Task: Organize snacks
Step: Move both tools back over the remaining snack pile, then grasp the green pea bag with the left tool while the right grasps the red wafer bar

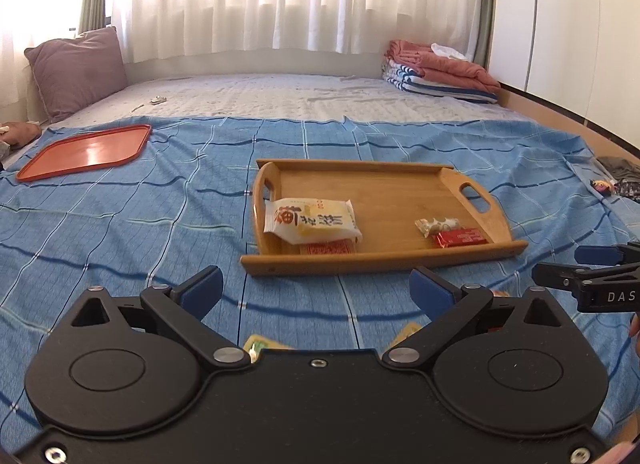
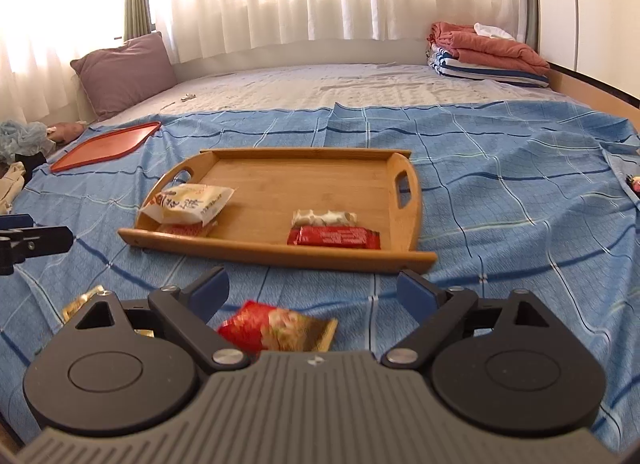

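A wooden tray (image 1: 384,188) (image 2: 304,176) lies on the blue checked bedspread. In it are a large white snack packet (image 1: 312,220) (image 2: 188,204) on top of an orange-red packet (image 1: 328,248), a small white candy (image 1: 436,224) (image 2: 324,218) and a red bar (image 1: 460,238) (image 2: 334,236). My left gripper (image 1: 318,292) is open and empty, just in front of the tray. My right gripper (image 2: 312,296) is open above a red and gold snack packet (image 2: 276,326) on the bedspread. A gold packet (image 2: 84,302) lies at its left. Green-yellow packet corners (image 1: 260,344) peek from under the left gripper.
An orange plastic tray (image 1: 86,152) (image 2: 108,146) lies at the far left. A purple pillow (image 1: 76,68) and folded blankets (image 1: 440,72) sit at the back of the bed. The right gripper's tip shows in the left wrist view (image 1: 592,276).
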Demonstrator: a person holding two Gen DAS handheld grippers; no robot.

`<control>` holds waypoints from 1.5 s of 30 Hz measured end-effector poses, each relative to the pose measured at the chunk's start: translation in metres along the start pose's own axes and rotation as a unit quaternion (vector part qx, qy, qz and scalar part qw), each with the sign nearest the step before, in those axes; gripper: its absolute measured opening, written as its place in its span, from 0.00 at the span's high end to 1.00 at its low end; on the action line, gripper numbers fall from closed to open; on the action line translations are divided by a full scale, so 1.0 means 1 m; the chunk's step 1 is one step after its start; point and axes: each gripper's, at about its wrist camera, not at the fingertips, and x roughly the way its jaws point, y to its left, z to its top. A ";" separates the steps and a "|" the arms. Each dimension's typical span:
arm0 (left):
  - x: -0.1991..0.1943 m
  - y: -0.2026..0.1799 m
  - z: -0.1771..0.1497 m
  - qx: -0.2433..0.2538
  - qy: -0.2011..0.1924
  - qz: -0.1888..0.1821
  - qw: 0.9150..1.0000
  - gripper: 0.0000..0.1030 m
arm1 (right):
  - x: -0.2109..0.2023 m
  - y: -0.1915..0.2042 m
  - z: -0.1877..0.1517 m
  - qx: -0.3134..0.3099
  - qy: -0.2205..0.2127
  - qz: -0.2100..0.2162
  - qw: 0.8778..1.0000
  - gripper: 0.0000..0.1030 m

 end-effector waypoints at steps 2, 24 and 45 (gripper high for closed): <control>-0.007 0.000 -0.012 -0.003 -0.006 0.003 1.000 0.02 | -0.007 -0.002 -0.011 0.000 -0.003 -0.005 1.000 0.07; -0.003 0.008 -0.096 0.012 -0.010 0.019 1.000 0.02 | -0.026 -0.003 -0.089 -0.055 -0.017 -0.046 0.997 0.00; 0.012 0.018 -0.123 0.002 0.028 0.013 1.000 0.10 | -0.002 -0.017 -0.107 0.005 0.021 -0.078 0.997 0.00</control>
